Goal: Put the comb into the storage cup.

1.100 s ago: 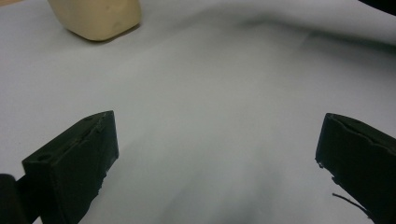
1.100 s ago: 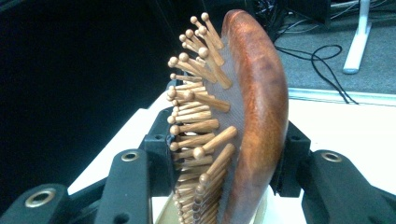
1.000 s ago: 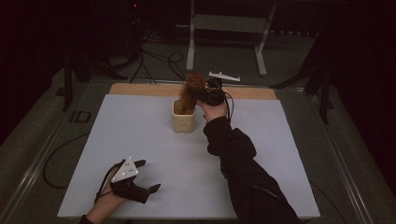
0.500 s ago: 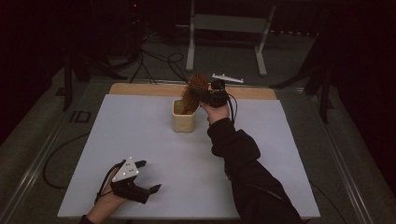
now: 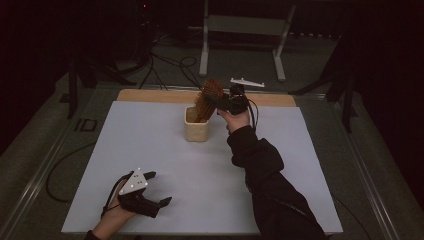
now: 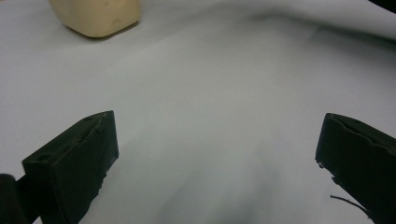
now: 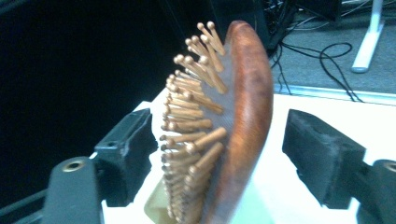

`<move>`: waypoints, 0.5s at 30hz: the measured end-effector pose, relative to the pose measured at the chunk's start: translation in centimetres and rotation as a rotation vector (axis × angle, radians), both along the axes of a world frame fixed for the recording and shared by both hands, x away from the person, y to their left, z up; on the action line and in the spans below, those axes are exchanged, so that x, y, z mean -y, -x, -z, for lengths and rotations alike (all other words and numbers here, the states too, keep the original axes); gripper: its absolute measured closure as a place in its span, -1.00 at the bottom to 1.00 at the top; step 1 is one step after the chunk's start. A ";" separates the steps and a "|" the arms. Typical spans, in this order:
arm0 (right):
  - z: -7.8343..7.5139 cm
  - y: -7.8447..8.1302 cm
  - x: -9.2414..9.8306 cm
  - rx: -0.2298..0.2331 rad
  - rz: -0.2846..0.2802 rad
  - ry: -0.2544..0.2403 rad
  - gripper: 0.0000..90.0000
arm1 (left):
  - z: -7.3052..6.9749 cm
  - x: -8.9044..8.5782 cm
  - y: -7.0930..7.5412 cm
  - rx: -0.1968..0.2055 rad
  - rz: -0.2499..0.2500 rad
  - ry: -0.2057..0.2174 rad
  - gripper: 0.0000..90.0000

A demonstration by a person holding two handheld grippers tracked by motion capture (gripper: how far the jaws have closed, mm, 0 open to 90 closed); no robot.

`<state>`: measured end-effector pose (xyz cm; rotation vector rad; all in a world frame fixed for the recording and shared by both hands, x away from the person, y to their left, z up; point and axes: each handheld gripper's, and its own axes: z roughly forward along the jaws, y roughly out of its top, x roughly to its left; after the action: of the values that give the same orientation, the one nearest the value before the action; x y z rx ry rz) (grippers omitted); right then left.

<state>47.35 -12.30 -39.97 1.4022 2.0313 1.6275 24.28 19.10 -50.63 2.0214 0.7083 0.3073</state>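
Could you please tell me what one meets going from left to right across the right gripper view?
Left jaw, the wooden hairbrush with its bristles facing left, then the right jaw, neither pressing on it.

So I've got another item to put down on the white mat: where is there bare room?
The white mat is bare across its middle, between the cream cup and the left tongs, and along its left side. The right side is bare beyond the sleeve. It is crowded at the cup, where the wooden hairbrush stands between the open right tongs.
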 end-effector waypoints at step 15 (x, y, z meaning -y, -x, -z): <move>0.7 1.0 0.7 0.045 -0.107 0.133 -0.78 | 0.1 0.0 0.0 -0.004 0.000 0.005 -1.00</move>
<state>46.39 -13.03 -40.65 1.2218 2.1786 1.5172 24.28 19.12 -50.68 2.0184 0.7106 0.3010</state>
